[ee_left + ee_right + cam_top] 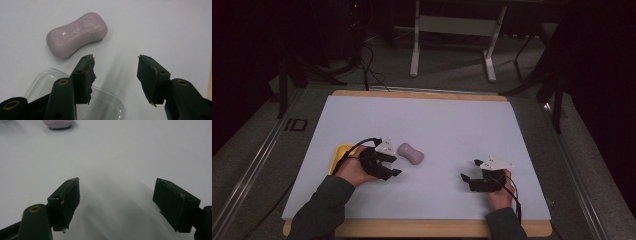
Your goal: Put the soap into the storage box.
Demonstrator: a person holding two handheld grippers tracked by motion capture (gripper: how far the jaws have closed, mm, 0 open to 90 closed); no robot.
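Observation:
A mauve bar of soap [410, 153] lies flat on the white mat [427, 120], left of centre. In the left gripper view the soap [76, 35] shows raised lettering and sits ahead and to the left of the jaws. My left gripper [395, 166] [116, 62] is open just beside the soap, with bare mat between its jaws. Under it lies a clear plastic dish [107, 105], and a yellow piece [340, 151] shows beneath the left hand. My right gripper [469, 169] [116, 182] rests open on the mat at the right, nothing in it. The soap's edge [58, 123] appears far off.
The mat covers a wooden board [422, 94] whose edges show at the front and back. A grey table frame [452, 30] stands on the floor beyond. Dark stands and cables flank the table on both sides.

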